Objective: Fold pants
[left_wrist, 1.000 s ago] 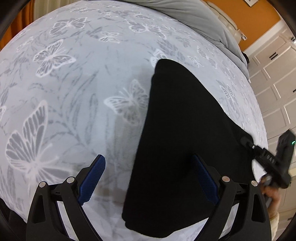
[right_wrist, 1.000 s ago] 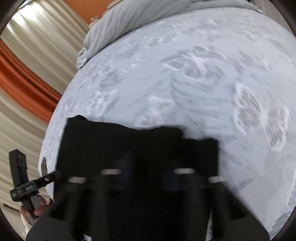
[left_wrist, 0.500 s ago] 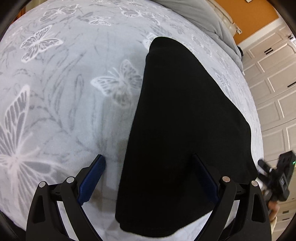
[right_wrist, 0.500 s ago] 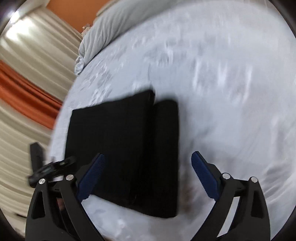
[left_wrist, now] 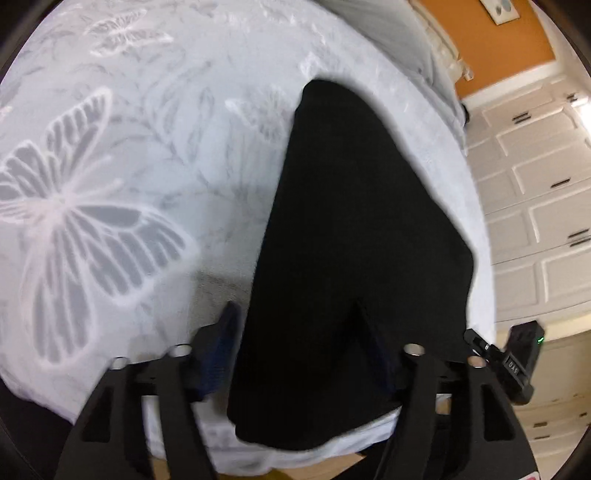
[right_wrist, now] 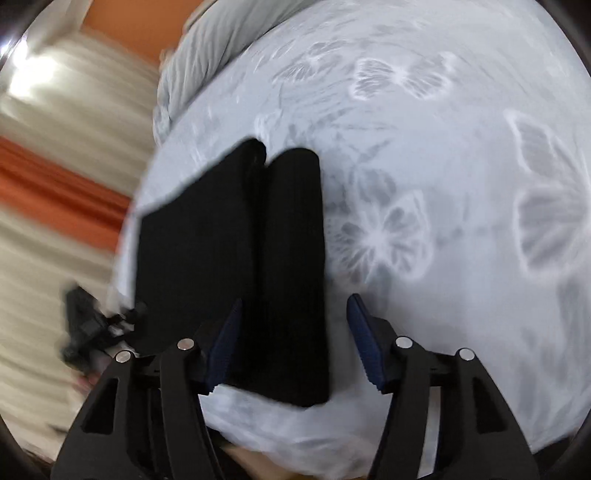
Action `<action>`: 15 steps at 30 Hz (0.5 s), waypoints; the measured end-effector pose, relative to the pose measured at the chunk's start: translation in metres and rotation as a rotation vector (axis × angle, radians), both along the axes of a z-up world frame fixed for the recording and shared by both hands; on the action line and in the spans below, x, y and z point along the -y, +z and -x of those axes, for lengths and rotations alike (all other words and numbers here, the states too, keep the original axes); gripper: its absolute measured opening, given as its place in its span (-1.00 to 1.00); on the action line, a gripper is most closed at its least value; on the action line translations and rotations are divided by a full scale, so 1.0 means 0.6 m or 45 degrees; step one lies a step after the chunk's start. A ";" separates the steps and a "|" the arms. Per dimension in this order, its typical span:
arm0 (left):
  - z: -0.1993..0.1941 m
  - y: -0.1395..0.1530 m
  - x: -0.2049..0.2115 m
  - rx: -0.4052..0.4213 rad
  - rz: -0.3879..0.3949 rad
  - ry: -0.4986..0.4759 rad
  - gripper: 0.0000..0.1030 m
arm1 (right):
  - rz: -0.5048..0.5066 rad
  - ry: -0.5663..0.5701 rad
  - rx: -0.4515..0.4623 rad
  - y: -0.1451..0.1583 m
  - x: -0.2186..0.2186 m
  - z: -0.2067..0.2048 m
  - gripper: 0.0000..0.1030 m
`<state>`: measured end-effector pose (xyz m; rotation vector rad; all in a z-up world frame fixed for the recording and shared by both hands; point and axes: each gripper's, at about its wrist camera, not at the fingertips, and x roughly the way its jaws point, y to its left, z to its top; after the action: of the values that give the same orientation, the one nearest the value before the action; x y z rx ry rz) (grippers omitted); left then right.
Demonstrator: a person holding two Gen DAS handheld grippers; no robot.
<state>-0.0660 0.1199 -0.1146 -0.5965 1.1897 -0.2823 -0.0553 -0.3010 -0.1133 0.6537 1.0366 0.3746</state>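
The left gripper (left_wrist: 297, 332) has its two blue-padded fingers (left_wrist: 221, 343) spread apart with nothing clamped between them; the left pad sits over the bedspread just beside the fabric's left edge, the right pad over the black cloth itself, so the gap straddles that edge. Whether the pads touch the fabric cannot be told. The right gripper (right_wrist: 293, 332) is likewise spread wide, holding nothing — its left pad overlaps the near end of the folded cloth, its right pad hangs over bare bedspread just to the right of it.

Between and beyond both pairs of fingers lie the black pants (left_wrist: 354, 236), folded into a compact, roughly rectangular stack. In the right wrist view the pants (right_wrist: 236, 251) show two long parallel ridges side by side, the right one slightly longer at the near end. The stack lies flat near the near edge of the bed, close to the corner by the wardrobe side.

The bedspread (left_wrist: 122, 155) is pale with grey-and-white butterflies. At its far edge sits a grey pillow (left_wrist: 388, 33). Beyond are an orange wall (left_wrist: 491, 40), white panelled wardrobe doors (left_wrist: 535, 206) and, in the right wrist view, blurred cream curtains with an orange band (right_wrist: 55, 192).
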 end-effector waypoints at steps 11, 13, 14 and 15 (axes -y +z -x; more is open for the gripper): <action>-0.006 -0.027 -0.009 -0.051 0.214 0.072 0.69 | -0.116 0.007 -0.090 -0.043 -0.009 -0.036 0.02; -0.011 -0.029 0.015 -0.029 0.169 0.035 0.67 | -0.100 0.015 -0.089 -0.041 -0.025 -0.047 -0.01; -0.017 -0.029 0.031 -0.016 0.127 0.017 0.65 | -0.075 0.024 -0.071 -0.036 -0.032 -0.051 -0.09; -0.021 -0.025 0.046 0.007 0.080 -0.006 0.46 | -0.058 0.033 -0.048 -0.026 -0.035 -0.050 -0.27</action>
<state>-0.0535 0.0924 -0.1297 -0.6475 1.1807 -0.3265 -0.0255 -0.2802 -0.1290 0.6907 1.0760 0.4104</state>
